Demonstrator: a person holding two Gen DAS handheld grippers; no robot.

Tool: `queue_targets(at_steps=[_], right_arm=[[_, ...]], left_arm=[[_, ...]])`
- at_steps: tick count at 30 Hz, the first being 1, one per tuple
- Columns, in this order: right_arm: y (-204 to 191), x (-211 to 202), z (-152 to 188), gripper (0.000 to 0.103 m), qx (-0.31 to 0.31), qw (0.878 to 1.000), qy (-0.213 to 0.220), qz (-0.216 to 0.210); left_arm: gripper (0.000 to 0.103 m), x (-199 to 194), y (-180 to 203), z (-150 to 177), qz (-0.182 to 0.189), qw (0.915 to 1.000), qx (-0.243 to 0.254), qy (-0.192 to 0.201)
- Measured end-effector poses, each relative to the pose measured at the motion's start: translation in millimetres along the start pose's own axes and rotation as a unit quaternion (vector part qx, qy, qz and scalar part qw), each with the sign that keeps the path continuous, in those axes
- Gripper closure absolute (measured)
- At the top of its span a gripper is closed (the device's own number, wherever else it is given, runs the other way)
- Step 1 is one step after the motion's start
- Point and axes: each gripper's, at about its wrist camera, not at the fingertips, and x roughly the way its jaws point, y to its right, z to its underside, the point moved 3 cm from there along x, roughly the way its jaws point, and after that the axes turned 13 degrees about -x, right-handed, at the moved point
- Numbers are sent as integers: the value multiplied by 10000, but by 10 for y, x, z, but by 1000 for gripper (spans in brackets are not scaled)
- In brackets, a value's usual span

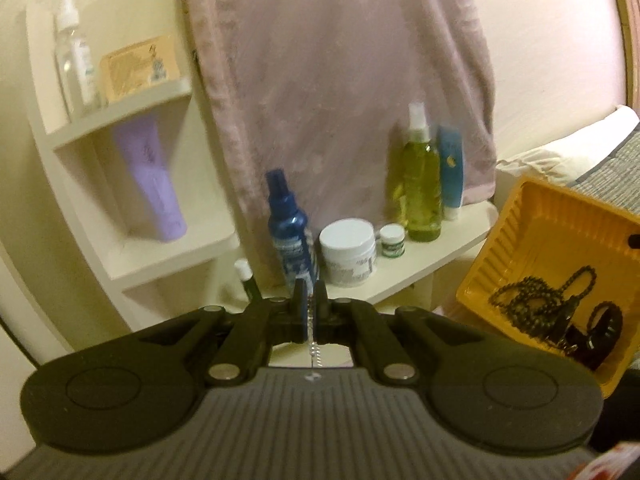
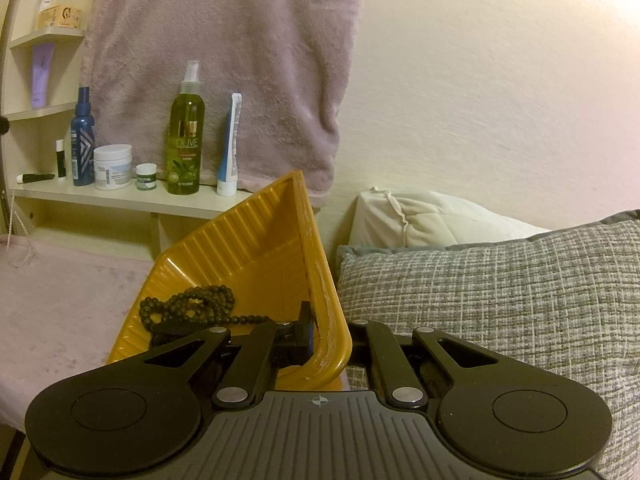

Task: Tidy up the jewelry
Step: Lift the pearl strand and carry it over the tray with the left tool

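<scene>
My left gripper (image 1: 310, 292) is shut on a thin silver chain (image 1: 311, 346) that hangs down between its fingers. The same chain shows at the far left of the right wrist view (image 2: 16, 236), dangling over the pink cover. My right gripper (image 2: 320, 330) is shut on the rim of a yellow ribbed tray (image 2: 256, 248) and holds it tilted. A black bead necklace (image 2: 192, 304) and a dark bracelet lie in the tray; they also show in the left wrist view (image 1: 532, 296), with the tray (image 1: 532, 216) at my right.
A cream shelf (image 2: 120, 196) carries a blue bottle (image 2: 82, 136), a white jar (image 2: 113, 166), a small jar (image 2: 146, 176), an olive spray bottle (image 2: 186, 132) and a tube (image 2: 230, 148). A pink towel (image 2: 216, 60) hangs behind. Grey and white pillows (image 2: 500, 280) lie at the right.
</scene>
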Motion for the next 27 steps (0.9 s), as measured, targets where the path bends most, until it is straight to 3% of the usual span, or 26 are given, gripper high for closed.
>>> queue_targets(at_steps=[27], right_arm=[[-11,9,-9,97,4,10000,2,1]], left_arm=[[102,3,608,-373,796,9957,472,70]])
